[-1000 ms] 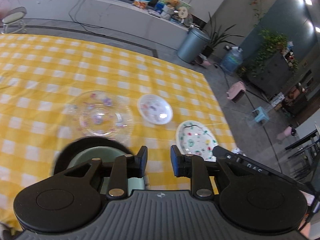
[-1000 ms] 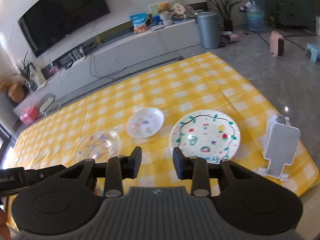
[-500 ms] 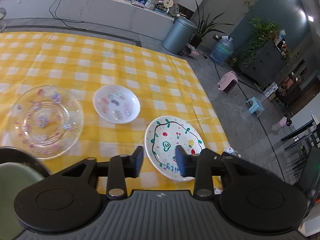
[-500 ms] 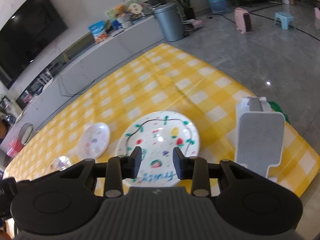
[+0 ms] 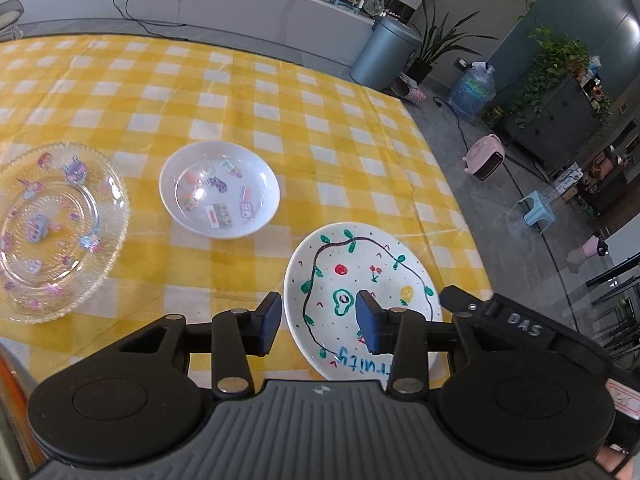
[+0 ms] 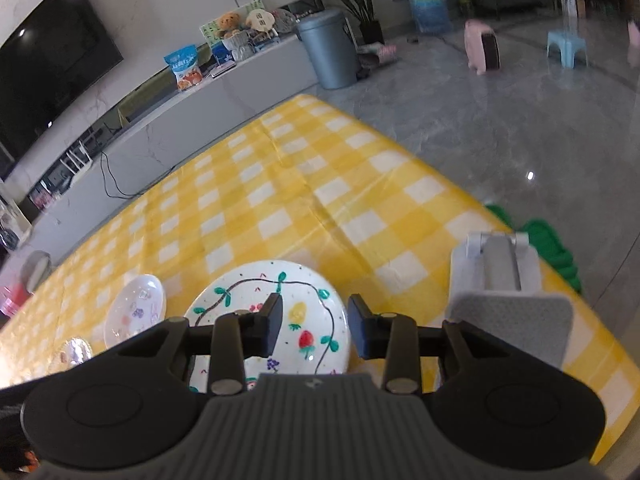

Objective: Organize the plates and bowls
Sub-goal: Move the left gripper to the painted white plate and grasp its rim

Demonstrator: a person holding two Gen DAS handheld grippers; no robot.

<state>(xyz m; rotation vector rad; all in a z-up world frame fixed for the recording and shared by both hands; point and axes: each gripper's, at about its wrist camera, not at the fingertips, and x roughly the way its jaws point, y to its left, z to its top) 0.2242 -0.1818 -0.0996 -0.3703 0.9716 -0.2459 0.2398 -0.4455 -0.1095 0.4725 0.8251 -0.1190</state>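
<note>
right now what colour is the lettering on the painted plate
Blue, on the painted plate; clearest in the left wrist view.

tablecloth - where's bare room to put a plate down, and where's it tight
The far half of the tablecloth, beyond the small white dish, is bare. There is also a bare strip between the painted plate and the grey stand. It is crowded along the near edge: glass plate, small white dish and painted plate lie in a row, with both grippers over the painted plate.
</note>
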